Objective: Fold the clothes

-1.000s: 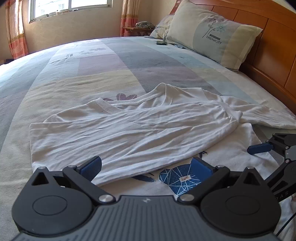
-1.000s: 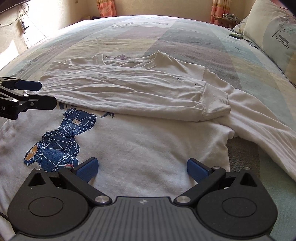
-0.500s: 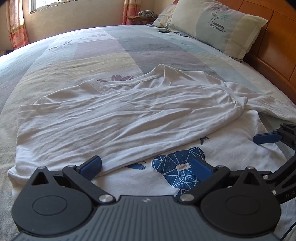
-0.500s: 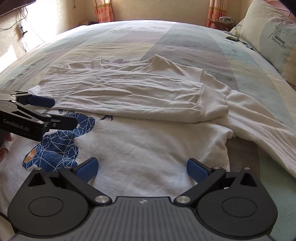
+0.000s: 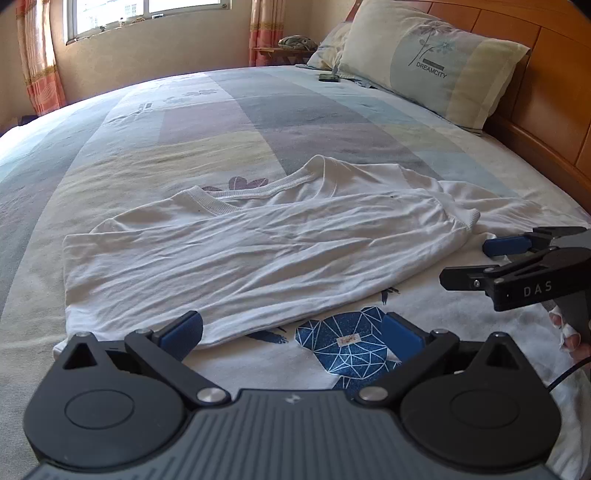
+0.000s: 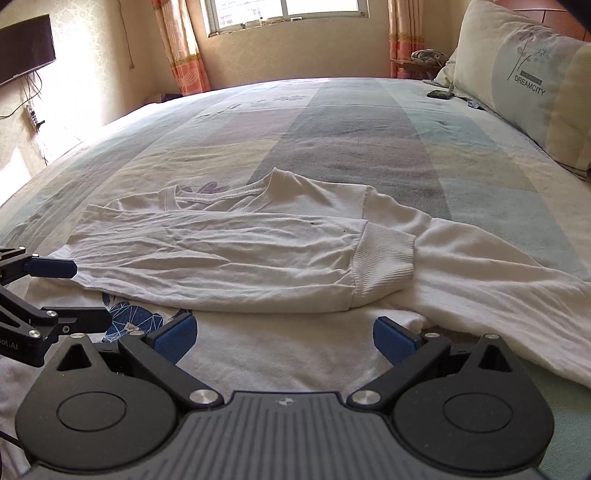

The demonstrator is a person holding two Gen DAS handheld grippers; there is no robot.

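White long-sleeve shirt [image 5: 258,254] on bed [image 5: 229,122], sleeve folded across, left hand-held gripper [image 5: 291,332] and right hand-held gripper [image 6: 284,332] both spread wide, empty

The bedspread [image 5: 258,122], striped in grey, lilac, pale yellow and blue, stretches ahead of the claws to the far wall. Ahead and to the right a pillow [image 5: 436,62] printed DREAMCITY leans on the wooden headboard [image 5: 546,110], a second pillow [image 5: 328,44] behind it. A small dark object [image 6: 439,94] lies on the spread just beside the pillows. Far ahead are a window [image 6: 284,11], orange-striped curtains [image 6: 181,51] and a small wooden table [image 5: 280,51] with something bundled on top. Far left, a dark screen [image 6: 26,48] hangs on the wall
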